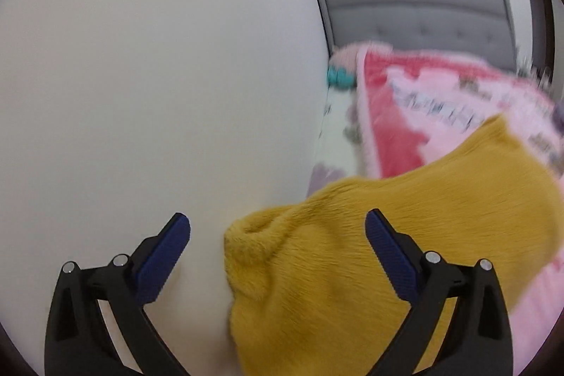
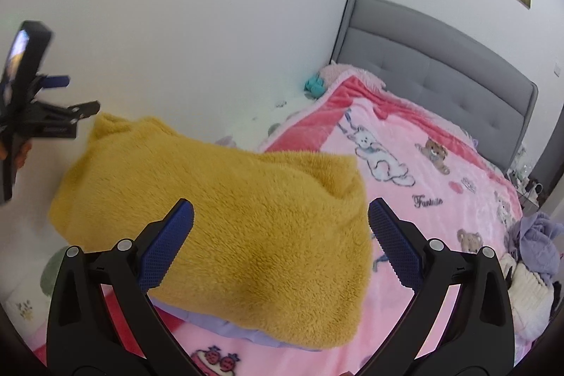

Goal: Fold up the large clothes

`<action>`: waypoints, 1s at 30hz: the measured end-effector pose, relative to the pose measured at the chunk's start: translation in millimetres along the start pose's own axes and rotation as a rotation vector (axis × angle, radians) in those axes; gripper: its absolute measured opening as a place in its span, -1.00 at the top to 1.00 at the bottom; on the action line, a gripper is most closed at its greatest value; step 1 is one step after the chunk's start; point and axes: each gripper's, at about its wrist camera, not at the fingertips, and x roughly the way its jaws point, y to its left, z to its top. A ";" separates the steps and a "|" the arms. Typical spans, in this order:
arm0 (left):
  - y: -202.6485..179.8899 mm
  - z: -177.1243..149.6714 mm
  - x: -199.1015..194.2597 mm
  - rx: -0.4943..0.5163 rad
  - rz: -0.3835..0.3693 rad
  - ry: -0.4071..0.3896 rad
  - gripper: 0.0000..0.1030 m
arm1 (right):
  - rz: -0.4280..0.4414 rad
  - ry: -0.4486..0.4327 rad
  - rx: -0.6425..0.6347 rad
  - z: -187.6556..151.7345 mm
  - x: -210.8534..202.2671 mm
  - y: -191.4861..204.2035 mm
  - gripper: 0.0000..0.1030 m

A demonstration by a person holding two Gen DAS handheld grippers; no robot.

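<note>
Now your left gripper (image 1: pixel 277 226) gapes wide above the mustard fleece garment (image 2: pixel 229 221) on the pink bed blanket (image 2: pixel 440 199); your right gripper (image 2: pixel 281 213) hangs spread over it, gripping nothing.

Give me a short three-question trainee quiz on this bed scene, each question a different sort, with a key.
1. True or false: the right tool is clamped on the yellow fleece garment.
2. Multiple choice: the yellow fleece garment lies on A) a pink blanket, B) a wooden floor, C) a chair.
3. Fill in: the headboard behind the bed is coloured ____.

Key: 1 false, both the right tool and the left tool stand open with nothing gripped; 2 A; 3 grey.
</note>
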 end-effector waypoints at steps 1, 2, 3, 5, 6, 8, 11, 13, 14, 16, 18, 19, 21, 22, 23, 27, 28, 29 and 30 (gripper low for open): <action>-1.9 -1.5 -14.8 -0.012 -0.002 -0.005 -0.90 | 0.004 -0.012 0.011 3.4 -7.5 0.8 -0.84; -4.5 -2.3 -34.8 -0.040 -0.018 -0.027 -0.90 | 0.008 -0.021 0.022 6.7 -15.0 1.0 -0.84; -7.9 -5.4 -51.5 -0.053 -0.031 -0.037 -0.90 | 0.011 -0.025 0.033 10.0 -20.0 -0.7 -0.84; -12.1 -4.1 -84.7 -0.106 -0.061 -0.055 -0.90 | 0.019 -0.036 0.069 14.7 -36.4 -2.9 -0.84; -16.1 -2.2 -97.2 -0.118 -0.074 -0.047 -0.90 | 0.022 -0.040 0.086 16.0 -43.5 -3.7 -0.84; -25.9 -2.2 -119.6 -0.132 -0.089 -0.036 -0.90 | 0.031 -0.047 0.109 19.5 -54.4 -6.8 -0.84; -39.4 -0.8 -143.6 -0.137 -0.076 -0.019 -0.90 | 0.031 -0.043 0.091 21.6 -69.9 -3.3 -0.84; -44.9 -3.9 -162.8 -0.152 -0.068 -0.027 -0.90 | 0.019 -0.040 0.068 21.1 -76.5 0.1 -0.84; -46.1 -5.2 -170.2 -0.168 -0.068 -0.034 -0.90 | 0.016 -0.046 0.054 20.0 -83.0 1.5 -0.84; -46.7 -5.4 -178.2 -0.220 -0.100 -0.026 -0.90 | 0.012 -0.056 0.048 19.5 -91.6 1.3 -0.84; -46.2 -7.6 -183.3 -0.265 -0.147 -0.007 -0.90 | 0.021 -0.052 0.056 19.1 -97.5 -0.9 -0.84; -46.8 -10.7 -186.5 -0.279 -0.167 0.002 -0.90 | 0.029 -0.043 0.065 19.0 -99.3 -2.2 -0.84; -48.1 -16.5 -189.6 -0.289 -0.142 0.014 -0.90 | 0.036 -0.035 0.079 18.0 -102.9 -3.7 -0.84; -49.8 -19.9 -190.2 -0.298 -0.110 0.029 -0.90 | 0.038 -0.033 0.081 17.3 -104.7 -3.9 -0.84; -49.9 -22.0 -190.0 -0.306 -0.102 0.038 -0.90 | 0.038 -0.031 0.080 16.7 -106.4 -3.2 -0.84; -53.5 -28.8 -192.3 -0.321 -0.098 0.061 -0.90 | 0.030 -0.040 0.067 14.6 -112.0 -0.5 -0.84; -55.1 -30.8 -194.7 -0.318 -0.091 0.064 -0.90 | 0.035 -0.038 0.070 14.3 -112.2 -0.8 -0.84; -55.4 -30.9 -193.9 -0.314 -0.090 0.066 -0.90 | 0.038 -0.036 0.075 14.2 -112.0 -1.4 -0.84; -56.9 -30.9 -193.0 -0.310 -0.086 0.071 -0.90 | 0.039 -0.034 0.081 14.6 -112.0 -1.3 -0.84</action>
